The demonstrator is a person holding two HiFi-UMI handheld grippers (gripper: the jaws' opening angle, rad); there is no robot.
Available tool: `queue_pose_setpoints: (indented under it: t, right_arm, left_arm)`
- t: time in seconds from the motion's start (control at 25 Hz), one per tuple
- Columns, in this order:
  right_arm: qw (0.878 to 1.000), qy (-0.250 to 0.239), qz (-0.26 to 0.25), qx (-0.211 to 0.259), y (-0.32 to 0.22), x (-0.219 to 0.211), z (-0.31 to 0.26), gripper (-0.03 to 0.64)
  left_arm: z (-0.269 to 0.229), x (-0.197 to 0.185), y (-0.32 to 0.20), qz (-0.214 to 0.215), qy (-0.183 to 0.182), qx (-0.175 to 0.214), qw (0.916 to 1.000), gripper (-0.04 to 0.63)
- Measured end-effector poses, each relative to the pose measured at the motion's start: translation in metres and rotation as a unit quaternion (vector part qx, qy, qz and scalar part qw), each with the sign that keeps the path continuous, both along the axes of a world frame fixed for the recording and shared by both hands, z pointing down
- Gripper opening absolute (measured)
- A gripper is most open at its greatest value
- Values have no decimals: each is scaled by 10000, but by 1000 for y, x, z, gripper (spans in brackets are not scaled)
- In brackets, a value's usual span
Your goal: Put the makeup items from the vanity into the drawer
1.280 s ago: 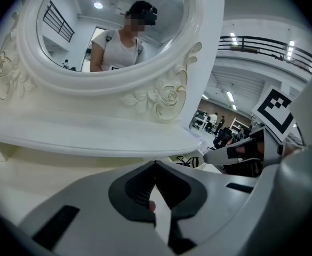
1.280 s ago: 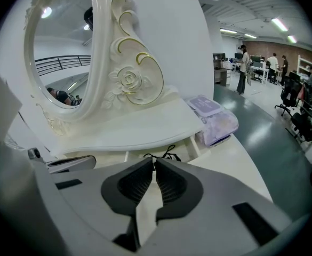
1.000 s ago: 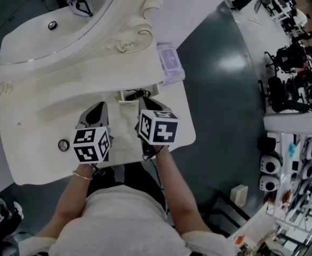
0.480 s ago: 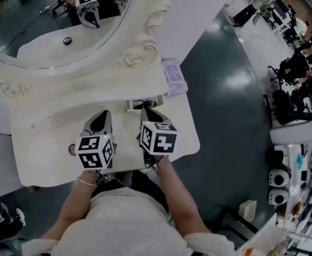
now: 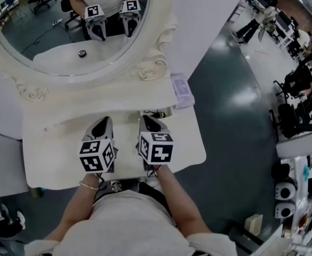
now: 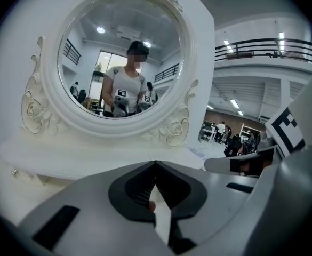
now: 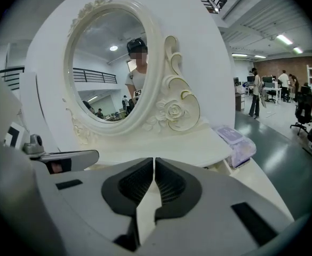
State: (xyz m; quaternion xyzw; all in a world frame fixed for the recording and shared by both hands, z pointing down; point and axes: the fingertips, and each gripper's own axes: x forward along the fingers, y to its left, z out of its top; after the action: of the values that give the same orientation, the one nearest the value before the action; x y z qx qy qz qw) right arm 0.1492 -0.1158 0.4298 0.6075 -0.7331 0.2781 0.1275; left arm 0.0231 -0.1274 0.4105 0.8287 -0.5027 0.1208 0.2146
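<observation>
Drawer is slightly open at the back of the vanity, under the right end of the shelf. Something dark is in it, can't tell what. Purple packet sits on the shelf edge just beside the drawer. Left gripper and right gripper are side by side over the tabletop, both facing the mirror. Right jaws are pressed together with nothing between them. Left jaws meet at the tips. A small pinkish bit shows low in the gap, unidentifiable.

Grey plastic left gripper and grey plastic right gripper side by side, jaws together, both tilted slightly down.
</observation>
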Motion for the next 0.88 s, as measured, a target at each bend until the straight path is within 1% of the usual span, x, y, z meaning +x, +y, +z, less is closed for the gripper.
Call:
queue_pose_setpoints:
  t: [0.16, 0.36, 0.6, 0.76, 0.88]
  right_arm:
    - [9998, -21, -129, 118, -1, -16, -5, 25]
    - [9997, 1, -218, 136, 1, -29, -6, 24]
    - [9996, -71, -231, 156, 5, -33, -6, 25]
    - [9996, -66, -234, 154, 9, -35, -5, 23]
    - [9996, -54, -232, 131, 12, -35, -5, 23]
  left_arm:
    - [0, -12, 0, -73, -13, -12, 10000, 2]
    - [0, -20, 2, -77, -2, -38, 10000, 2]
    - [0, -23, 4, -64, 16, -39, 10000, 2]
    - [-1, -22, 8, 7, -77, 85, 9999, 2]
    - [-2, -20, 11, 22, 5, 103, 9999, 2]
